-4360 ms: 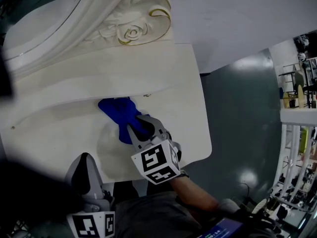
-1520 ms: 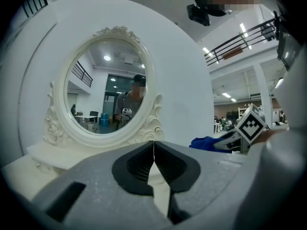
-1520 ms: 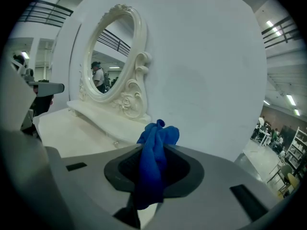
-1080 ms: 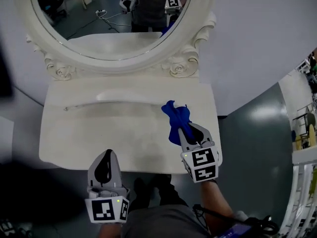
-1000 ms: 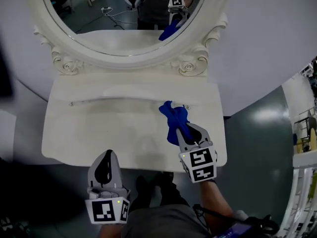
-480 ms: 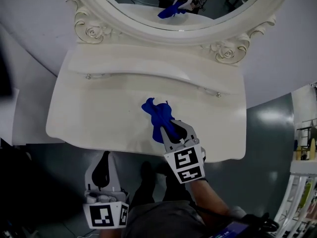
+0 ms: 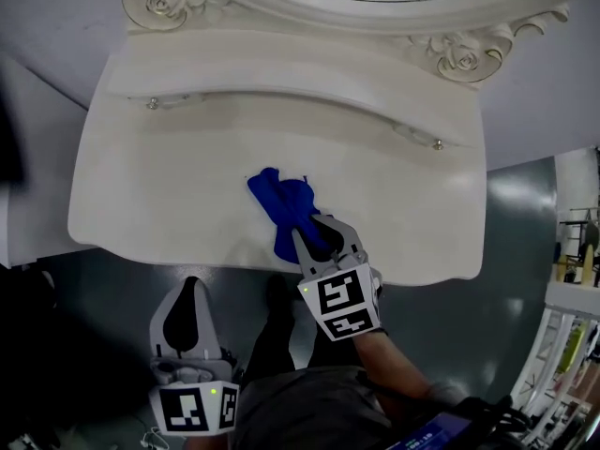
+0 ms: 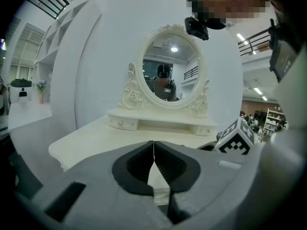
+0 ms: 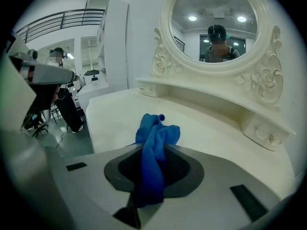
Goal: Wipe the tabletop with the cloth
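The left claw [image 8: 153, 150] fills the lower frame, its grey jaws pressed together along one thin seam with nothing between them; beyond it lies the cream surface [image 8: 91, 139], its near left corner rounded; along the far edge stands an oval mirror [image 8: 169, 71] in a carved frame, above a low drawer shelf [image 8: 158, 124]; a marker cube [image 8: 236, 139] juts in toward the surface's right edge.

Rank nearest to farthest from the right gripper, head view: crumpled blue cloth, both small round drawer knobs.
1. Crumpled blue cloth, clamped in the right gripper.
2. Right drawer knob, rear right.
3. Left drawer knob, rear left.
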Action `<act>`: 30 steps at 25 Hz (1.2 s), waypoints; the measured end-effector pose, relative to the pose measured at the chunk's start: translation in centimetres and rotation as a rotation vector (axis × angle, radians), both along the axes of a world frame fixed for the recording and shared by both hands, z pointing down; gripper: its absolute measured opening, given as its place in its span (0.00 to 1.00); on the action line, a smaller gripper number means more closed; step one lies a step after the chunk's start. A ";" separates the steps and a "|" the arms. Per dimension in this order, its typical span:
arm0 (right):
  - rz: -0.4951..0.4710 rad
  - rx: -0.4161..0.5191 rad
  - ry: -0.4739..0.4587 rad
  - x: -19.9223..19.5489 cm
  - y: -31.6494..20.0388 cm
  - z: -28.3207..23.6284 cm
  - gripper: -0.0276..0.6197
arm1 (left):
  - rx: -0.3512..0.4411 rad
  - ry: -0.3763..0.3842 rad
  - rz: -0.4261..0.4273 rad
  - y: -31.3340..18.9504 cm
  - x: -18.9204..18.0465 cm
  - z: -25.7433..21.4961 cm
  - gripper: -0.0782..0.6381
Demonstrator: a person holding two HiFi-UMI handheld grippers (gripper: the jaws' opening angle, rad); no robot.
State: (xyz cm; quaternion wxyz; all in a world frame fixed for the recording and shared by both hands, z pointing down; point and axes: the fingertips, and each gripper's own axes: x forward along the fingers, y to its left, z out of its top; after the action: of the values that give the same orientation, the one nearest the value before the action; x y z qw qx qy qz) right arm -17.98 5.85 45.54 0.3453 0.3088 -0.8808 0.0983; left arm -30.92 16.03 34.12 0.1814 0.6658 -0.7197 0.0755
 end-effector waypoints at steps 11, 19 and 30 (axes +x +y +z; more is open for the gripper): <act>0.023 -0.012 -0.014 1.4 0.2 0.3 0.18 | -0.003 0.001 0.049 -1.2 1.9 0.4 0.13; 0.042 -0.012 -0.002 4.3 -0.1 0.1 0.18 | -0.009 0.003 0.106 -2.7 4.8 0.4 0.13; 0.110 -0.013 -0.016 9.3 -1.2 0.1 0.18 | -0.023 -0.002 0.198 -5.3 9.6 0.7 0.13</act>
State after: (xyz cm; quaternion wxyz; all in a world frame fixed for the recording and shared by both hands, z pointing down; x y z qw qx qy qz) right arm -8.72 4.67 45.64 0.3340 0.3538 -0.8646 0.1252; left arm -21.32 10.78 34.82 0.1800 0.7316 -0.6496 0.1021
